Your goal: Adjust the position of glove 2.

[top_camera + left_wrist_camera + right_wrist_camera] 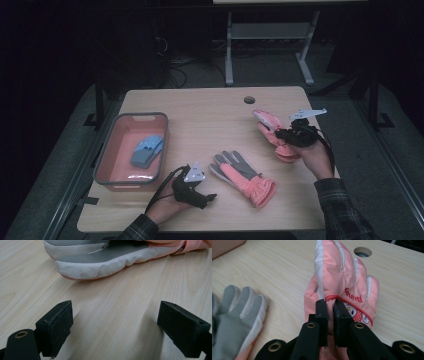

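table [210, 107]: light wood | on it: pink bin [102, 165], grey-pink glove [242, 175]

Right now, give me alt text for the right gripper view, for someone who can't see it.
The right gripper has its two black jaws pinched shut on a pink glove with white finger stripes and red lettering, above a light wooden table. A second glove, grey palm up, lies at the left edge.

Pink glove [342, 285] pinched, raised off table; 2nd glove [242, 175] lies palm-up, center.
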`<state>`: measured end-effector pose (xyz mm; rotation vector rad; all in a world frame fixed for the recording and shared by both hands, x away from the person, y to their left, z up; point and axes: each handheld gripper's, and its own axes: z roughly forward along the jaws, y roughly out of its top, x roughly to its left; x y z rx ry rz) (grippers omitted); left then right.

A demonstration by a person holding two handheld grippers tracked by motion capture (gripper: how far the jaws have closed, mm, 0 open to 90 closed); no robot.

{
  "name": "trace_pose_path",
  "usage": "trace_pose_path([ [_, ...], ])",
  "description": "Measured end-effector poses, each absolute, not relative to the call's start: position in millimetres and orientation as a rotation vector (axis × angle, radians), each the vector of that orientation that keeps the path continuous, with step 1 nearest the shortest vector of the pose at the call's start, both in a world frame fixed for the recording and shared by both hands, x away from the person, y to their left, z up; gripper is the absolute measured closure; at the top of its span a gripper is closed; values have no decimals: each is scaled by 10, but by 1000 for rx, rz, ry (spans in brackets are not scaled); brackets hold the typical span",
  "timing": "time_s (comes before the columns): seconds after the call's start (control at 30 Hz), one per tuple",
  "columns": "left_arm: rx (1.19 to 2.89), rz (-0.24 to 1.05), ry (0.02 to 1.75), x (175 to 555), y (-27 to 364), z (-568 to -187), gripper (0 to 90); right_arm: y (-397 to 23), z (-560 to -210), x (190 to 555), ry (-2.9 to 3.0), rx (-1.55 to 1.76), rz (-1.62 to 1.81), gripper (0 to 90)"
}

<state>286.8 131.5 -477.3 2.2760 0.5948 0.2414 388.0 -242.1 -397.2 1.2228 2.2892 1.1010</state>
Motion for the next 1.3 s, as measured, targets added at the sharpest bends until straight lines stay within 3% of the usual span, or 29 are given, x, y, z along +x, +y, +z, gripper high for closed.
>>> trace_pose_path([
  [0.67, 2272, 244, 593, 2870, 1313, -4775, 124, -2133, -3691, 3306, 2368, 1125, 1133, 834],
  [1.3, 2269, 239, 597, 2867, 1312, -4777, 124, -1691, -3727, 3045, 2525, 979, 1151, 833],
])
